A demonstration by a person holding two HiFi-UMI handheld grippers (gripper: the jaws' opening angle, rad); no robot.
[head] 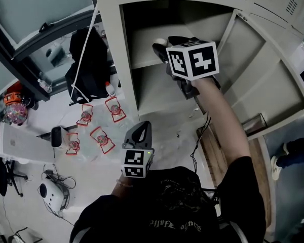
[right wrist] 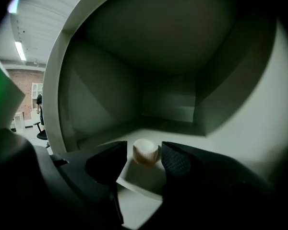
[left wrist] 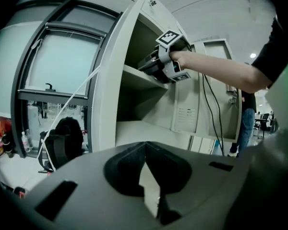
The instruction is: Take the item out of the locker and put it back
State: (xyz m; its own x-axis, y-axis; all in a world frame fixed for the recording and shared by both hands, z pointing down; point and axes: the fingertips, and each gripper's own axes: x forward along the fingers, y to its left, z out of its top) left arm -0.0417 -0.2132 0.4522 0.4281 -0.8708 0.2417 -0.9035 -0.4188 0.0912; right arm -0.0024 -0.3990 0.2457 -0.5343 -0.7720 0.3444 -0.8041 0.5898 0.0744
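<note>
Right gripper (right wrist: 144, 158) reaches into locker (head: 109, 49), jaws spread wide, pads just clear of small pale rounded item (right wrist: 146, 151). Item sits between them on upper shelf (right wrist: 140, 180). Left gripper (left wrist: 145, 152) outside locker, lower down, jaws closed together, empty.

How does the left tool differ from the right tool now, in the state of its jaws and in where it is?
The left tool has its jaws together with nothing between them. The right tool has its jaws apart, and a small pale round item sits between their tips, untouched. The left tool is held low, outside the locker, while the right tool reaches in over the upper shelf. Both point toward the locker.
</note>
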